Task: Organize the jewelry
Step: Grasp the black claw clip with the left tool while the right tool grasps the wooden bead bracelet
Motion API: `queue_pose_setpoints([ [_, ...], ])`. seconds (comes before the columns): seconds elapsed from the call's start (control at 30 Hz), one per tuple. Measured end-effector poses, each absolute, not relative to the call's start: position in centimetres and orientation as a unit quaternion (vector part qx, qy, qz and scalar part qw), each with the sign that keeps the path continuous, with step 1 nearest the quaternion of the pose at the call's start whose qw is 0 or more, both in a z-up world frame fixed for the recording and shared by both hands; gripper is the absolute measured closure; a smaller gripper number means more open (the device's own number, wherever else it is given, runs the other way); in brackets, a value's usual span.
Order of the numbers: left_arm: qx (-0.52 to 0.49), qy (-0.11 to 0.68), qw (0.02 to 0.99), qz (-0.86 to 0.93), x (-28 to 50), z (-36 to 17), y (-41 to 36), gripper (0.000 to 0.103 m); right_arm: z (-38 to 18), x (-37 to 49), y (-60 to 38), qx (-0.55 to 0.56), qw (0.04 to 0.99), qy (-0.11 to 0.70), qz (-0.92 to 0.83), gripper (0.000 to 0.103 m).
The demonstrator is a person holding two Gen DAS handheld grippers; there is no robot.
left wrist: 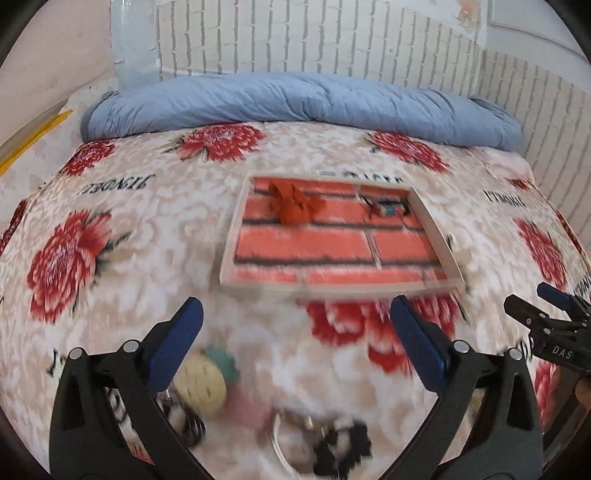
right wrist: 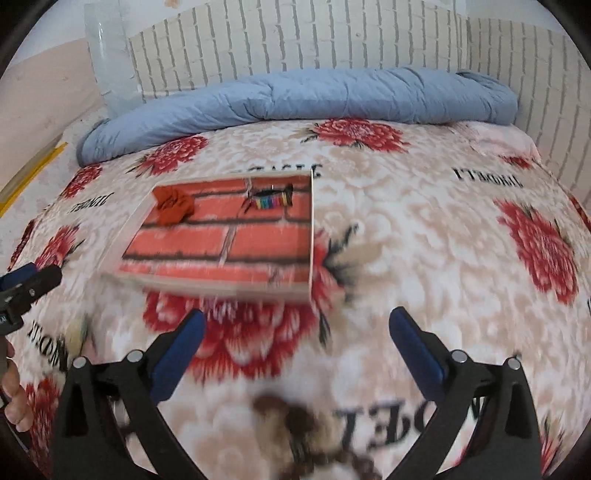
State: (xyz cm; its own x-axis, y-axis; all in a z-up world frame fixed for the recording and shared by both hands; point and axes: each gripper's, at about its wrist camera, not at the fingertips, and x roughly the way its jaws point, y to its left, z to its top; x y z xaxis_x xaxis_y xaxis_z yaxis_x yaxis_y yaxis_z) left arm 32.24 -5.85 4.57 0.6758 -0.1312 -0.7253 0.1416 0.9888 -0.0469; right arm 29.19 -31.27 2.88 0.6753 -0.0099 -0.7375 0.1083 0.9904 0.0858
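A shallow tray (left wrist: 439,242) with a red brick-pattern floor lies on the floral bedspread; it also shows in the right wrist view (right wrist: 312,236). In it lie a rust-orange scrunchie (left wrist: 295,203) (right wrist: 173,205) and a rainbow bead bracelet (left wrist: 386,208) (right wrist: 271,201). My left gripper (left wrist: 295,317) is open and empty above a yellow and teal knitted charm (left wrist: 205,384), a pink item (left wrist: 247,406) and black-and-white pieces (left wrist: 343,443), all blurred. My right gripper (right wrist: 295,325) is open and empty above a blurred brown beaded piece (right wrist: 295,424). Each gripper shows at the edge of the other's view (left wrist: 546,310) (right wrist: 26,284).
A rolled blue duvet (left wrist: 295,99) (right wrist: 295,96) lies along the far side of the bed against a white brick-pattern wall (left wrist: 314,33). A yellow strip (left wrist: 29,136) runs along the bed's left edge. The floral bedspread (right wrist: 443,258) spreads to the right of the tray.
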Motion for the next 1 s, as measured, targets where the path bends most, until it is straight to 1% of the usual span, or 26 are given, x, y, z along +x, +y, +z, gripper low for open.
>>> queue_pose_setpoints([
  [0.2, 0.028, 0.374, 0.924, -0.078, 25.6, 2.5, -6.2, 0.005, 0.4, 22.9, -32.3, 0.067, 0.913, 0.400, -0.038, 0.006],
  [0.47, 0.028, 0.385, 0.918, -0.088, 19.8, -0.9, -5.8, 0.005, -3.0, 17.1, -33.0, 0.050, 0.911, 0.402, -0.078, 0.006],
  [0.7, 0.034, 0.383, 0.920, -0.081, 16.0, -3.1, -6.3, 0.005, -4.5, 15.6, -33.5, 0.029, 0.911, 0.397, -0.109, 0.006],
  [0.87, 0.012, 0.395, 0.914, -0.088, 15.3, -4.6, -6.3, 0.005, -4.6, 15.1, -33.9, 0.014, 0.913, 0.388, -0.124, 0.006],
  [1.0, -0.001, 0.405, 0.910, -0.085, 15.6, -5.7, -6.1, 0.005, -5.2, 15.3, -34.7, 0.018, 0.909, 0.395, -0.132, 0.006],
])
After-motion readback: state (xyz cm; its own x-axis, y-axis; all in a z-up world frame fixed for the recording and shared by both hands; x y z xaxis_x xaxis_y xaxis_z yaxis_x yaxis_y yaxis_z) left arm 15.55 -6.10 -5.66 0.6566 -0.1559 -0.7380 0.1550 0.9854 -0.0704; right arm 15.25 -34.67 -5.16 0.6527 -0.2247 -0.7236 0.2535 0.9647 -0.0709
